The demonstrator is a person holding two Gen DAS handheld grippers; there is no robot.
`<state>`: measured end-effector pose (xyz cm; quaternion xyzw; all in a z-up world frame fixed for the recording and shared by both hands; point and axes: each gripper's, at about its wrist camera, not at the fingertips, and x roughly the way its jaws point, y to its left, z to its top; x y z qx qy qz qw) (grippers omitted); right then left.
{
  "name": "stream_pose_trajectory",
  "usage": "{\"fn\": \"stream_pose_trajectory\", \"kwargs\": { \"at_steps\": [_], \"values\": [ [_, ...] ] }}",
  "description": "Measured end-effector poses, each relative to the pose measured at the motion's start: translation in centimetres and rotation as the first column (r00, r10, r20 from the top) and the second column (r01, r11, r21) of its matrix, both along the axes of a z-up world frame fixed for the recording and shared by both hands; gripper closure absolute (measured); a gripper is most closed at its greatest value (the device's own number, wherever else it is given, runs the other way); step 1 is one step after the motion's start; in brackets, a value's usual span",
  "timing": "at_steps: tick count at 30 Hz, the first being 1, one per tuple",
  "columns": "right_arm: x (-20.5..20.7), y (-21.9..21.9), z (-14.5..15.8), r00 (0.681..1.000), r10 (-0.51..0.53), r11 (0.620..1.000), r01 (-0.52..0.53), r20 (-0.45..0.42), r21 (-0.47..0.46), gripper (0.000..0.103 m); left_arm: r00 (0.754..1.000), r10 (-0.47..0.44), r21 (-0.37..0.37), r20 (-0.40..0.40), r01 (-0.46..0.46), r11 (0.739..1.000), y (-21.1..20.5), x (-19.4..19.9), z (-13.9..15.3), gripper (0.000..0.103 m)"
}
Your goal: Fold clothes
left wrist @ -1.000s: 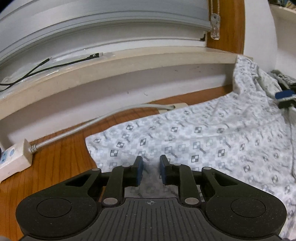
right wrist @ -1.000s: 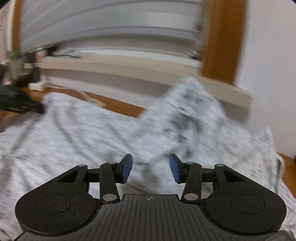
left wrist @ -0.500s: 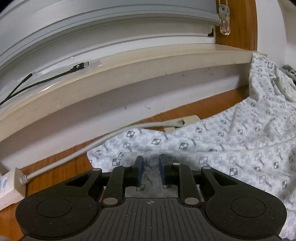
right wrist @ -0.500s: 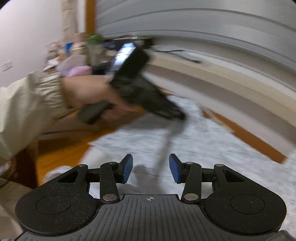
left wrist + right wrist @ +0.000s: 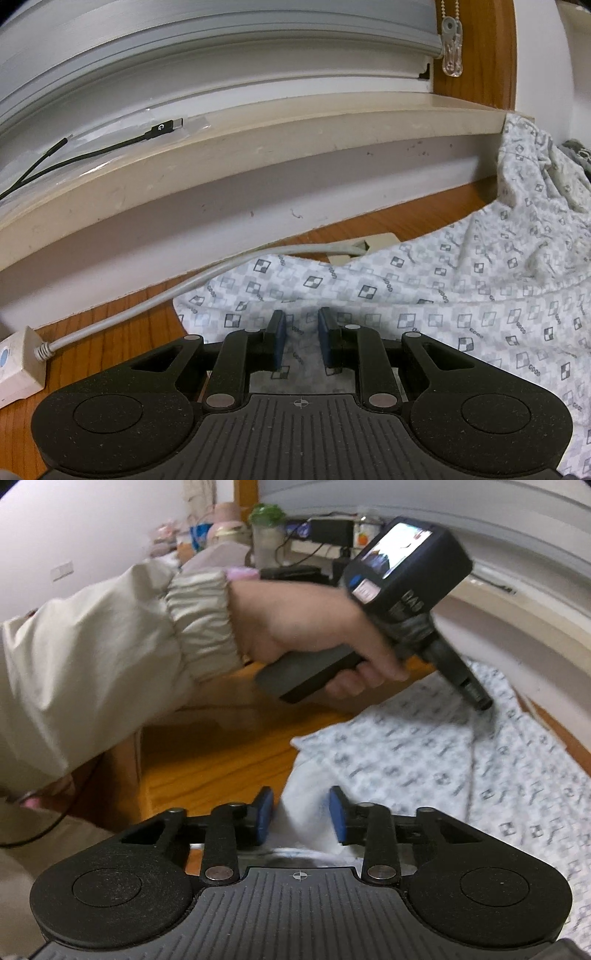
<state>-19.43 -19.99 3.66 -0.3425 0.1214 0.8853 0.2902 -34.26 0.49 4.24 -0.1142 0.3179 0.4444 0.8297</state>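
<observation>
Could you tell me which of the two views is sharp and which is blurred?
Left wrist view: sharp, the garment print crisp, the window sill bowed by fisheye. Right wrist view: motion-blurred on the hand and cloth; only its own tongs are sharp.

Black speckled left tongs and right tongs carry blue pads; cream elastic-cuffed sleeve at left of the frame.

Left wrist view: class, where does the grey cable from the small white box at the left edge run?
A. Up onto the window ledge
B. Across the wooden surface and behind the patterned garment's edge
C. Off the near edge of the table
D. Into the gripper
B: the grey cable leaves the white box, crosses the wooden surface and passes behind the patterned garment.
</observation>
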Motion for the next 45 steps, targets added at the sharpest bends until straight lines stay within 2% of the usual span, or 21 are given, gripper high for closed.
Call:
{"fn": "stream_pose_trajectory", "kwargs": {
  "at_steps": [1, 3, 6, 9, 11, 13, 17, 19, 22, 26, 30, 32, 34, 36, 39, 42, 45],
  "values": [
    [0.0, -0.1, -0.1, 1.000, 0.006, 1.000, -0.006, 0.007, 0.000, 0.082, 1.000, 0.000, 0.000, 0.000, 0.000, 1.000, 0.0, 0.0, 0.0, 0.081],
    [0.2, -0.2, 0.1, 1.000, 0.002, 1.000, -0.002, 0.002, 0.018, 0.101, 1.000, 0.003, -0.013, 0.004, -0.003, 1.000, 0.1, 0.0, 0.1, 0.081],
    [1.4, 0.0, 1.1, 0.999, -0.035, 0.997, 0.037, -0.040, 0.064, 0.101, 1.000, 0.023, -0.014, 0.018, -0.022, 1.000, -0.1, -1.0, 0.9, 0.083],
    [4.3, 0.8, 3.2, 0.986, -0.119, 0.982, 0.134, -0.116, 0.130, 0.102, 0.998, 0.045, -0.003, 0.037, -0.045, 0.999, -0.5, -2.4, 2.0, 0.083],
    [6.5, 1.9, 4.1, 0.971, -0.186, 0.967, 0.208, -0.149, 0.148, 0.102, 0.996, 0.041, 0.005, 0.078, -0.041, 0.999, -1.3, -3.6, 3.2, 0.083],
    [8.7, 3.6, 4.3, 0.951, -0.264, 0.947, 0.287, -0.160, 0.146, 0.102, 0.993, 0.035, 0.013, 0.115, -0.036, 0.999, -2.2, -4.8, 4.4, 0.083],
    [12.5, 6.8, 2.4, 0.908, -0.395, 0.907, 0.409, -0.137, 0.098, 0.101, 0.993, -0.035, 0.016, 0.113, 0.033, 0.999, -5.3, -5.1, 4.4, 0.080],
    [14.0, 7.7, 1.3, 0.891, -0.436, 0.893, 0.446, -0.124, 0.065, 0.100, 0.992, -0.068, 0.005, 0.109, 0.068, 0.998, -6.9, -4.7, 3.9, 0.079],
    [15.3, 7.5, 0.7, 0.875, -0.469, 0.877, 0.477, -0.122, 0.053, 0.089, 0.985, -0.110, -0.038, 0.130, 0.116, 0.993, -9.3, -4.4, 2.6, 0.078],
    [15.3, 6.3, 1.2, 0.883, -0.455, 0.881, 0.465, -0.116, 0.088, 0.087, 0.970, -0.160, -0.089, 0.181, 0.178, 0.980, -12.7, -3.8, 1.1, 0.075],
    [16.0, 5.5, 1.6, 0.879, -0.462, 0.873, 0.474, -0.118, 0.111, 0.076, 0.960, -0.179, -0.108, 0.217, 0.206, 0.973, -15.5, -3.5, 0.8, 0.074],
    [16.5, 5.1, 1.7, 0.876, -0.468, 0.868, 0.481, -0.119, 0.123, 0.075, 0.955, -0.182, -0.118, 0.235, 0.214, 0.970, -16.7, -3.5, 1.0, 0.070],
    [17.6, 4.8, 1.5, 0.865, -0.486, 0.855, 0.500, -0.126, 0.134, 0.074, 0.955, -0.190, -0.130, 0.227, 0.223, 0.966, -17.8, -3.1, 0.8, 0.065],
    [19.0, 4.5, 1.3, 0.852, -0.508, 0.841, 0.523, -0.127, 0.143, 0.068, 0.956, -0.198, -0.140, 0.218, 0.232, 0.963, -18.8, -2.7, 0.5, 0.065],
    [20.9, 4.2, 0.7, 0.832, -0.540, 0.821, 0.554, -0.131, 0.138, 0.067, 0.961, -0.217, -0.126, 0.172, 0.240, 0.962, -20.1, -1.5, -0.3, 0.064],
    [22.4, 3.7, 0.6, 0.818, -0.559, 0.807, 0.575, -0.139, 0.136, 0.067, 0.964, -0.229, -0.105, 0.137, 0.244, 0.964, -21.1, -0.6, -0.4, 0.068],
    [23.6, 3.3, 0.8, 0.808, -0.570, 0.796, 0.588, -0.147, 0.145, 0.067, 0.961, -0.260, -0.075, 0.098, 0.268, 0.961, -22.4, 0.0, -0.5, 0.085]
  ]
}}
